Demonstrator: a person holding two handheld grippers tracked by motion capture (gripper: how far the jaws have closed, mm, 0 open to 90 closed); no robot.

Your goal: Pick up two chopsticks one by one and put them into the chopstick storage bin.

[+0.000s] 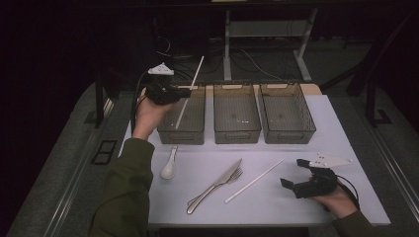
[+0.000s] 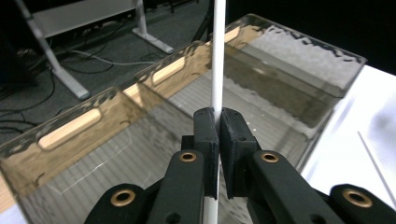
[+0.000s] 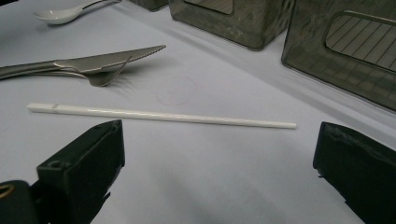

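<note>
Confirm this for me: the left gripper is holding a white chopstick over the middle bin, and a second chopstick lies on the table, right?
Not quite: the high view shows the left gripper holding the chopstick over the left bin, not the middle one. The second chopstick does lie on the table.

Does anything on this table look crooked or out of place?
Mostly the white stick pinched in the left gripper: it slants over the left bin, its top poking out past the rim. The knife also lies across the fork rather than beside it. Nothing looks spilled or broken.
</note>
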